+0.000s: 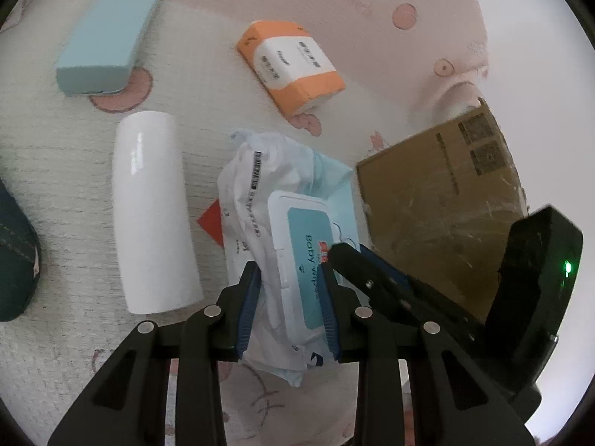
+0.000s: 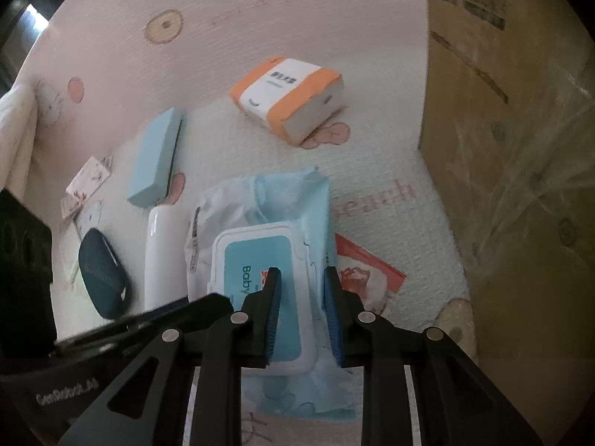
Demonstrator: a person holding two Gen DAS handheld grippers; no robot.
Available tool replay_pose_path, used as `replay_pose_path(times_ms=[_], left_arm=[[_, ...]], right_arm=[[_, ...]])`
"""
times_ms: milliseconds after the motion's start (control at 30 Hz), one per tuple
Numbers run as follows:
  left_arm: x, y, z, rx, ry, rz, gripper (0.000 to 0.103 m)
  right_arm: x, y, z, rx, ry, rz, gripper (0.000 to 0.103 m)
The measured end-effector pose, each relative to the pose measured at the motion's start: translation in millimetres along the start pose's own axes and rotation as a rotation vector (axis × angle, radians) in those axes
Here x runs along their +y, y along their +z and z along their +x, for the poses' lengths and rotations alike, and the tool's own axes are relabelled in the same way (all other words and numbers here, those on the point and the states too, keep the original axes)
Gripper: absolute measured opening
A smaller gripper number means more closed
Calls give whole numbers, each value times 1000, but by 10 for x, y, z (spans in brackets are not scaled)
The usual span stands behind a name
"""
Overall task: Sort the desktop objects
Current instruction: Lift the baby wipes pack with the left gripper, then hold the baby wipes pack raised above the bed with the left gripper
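Observation:
A white and light-blue baby wipes pack point(image 1: 282, 230) lies on the patterned mat; it also shows in the right wrist view point(image 2: 260, 260). My left gripper point(image 1: 290, 271) is shut on the pack's near left part, its blue pads pressing both sides. My right gripper point(image 2: 302, 278) is shut on the pack's right part, next to the lid. The right gripper's black body point(image 1: 372, 271) shows beside the left one. An orange and white tissue pack point(image 1: 290, 67), a light-blue box point(image 1: 108, 33) and a white cylinder point(image 1: 152, 208) lie on the mat.
A brown cardboard box point(image 1: 438, 193) stands at the right, close to the pack, and fills the right side of the right wrist view point(image 2: 513, 148). A dark blue pouch point(image 2: 102, 271) lies at the left. A red card point(image 2: 366, 275) lies under the pack's edge.

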State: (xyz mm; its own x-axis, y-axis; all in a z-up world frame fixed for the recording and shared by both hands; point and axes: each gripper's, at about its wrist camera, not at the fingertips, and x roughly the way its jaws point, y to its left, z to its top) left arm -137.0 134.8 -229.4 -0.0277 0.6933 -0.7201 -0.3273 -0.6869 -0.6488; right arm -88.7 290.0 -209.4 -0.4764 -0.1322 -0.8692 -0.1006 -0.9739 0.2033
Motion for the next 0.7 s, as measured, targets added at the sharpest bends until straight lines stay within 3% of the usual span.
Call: replay_pose_path(times_ms=[267, 400, 700], left_arm=[[-1, 72, 21, -14, 38, 1, 38], [-25, 184, 75, 0, 47, 11, 46], [6, 244, 194, 39, 47, -29, 44]], right_arm=[[-110, 11, -22, 11, 33, -1, 22], [-176, 26, -4, 29, 36, 20, 31], [-202, 86, 82, 76, 97, 48, 38]])
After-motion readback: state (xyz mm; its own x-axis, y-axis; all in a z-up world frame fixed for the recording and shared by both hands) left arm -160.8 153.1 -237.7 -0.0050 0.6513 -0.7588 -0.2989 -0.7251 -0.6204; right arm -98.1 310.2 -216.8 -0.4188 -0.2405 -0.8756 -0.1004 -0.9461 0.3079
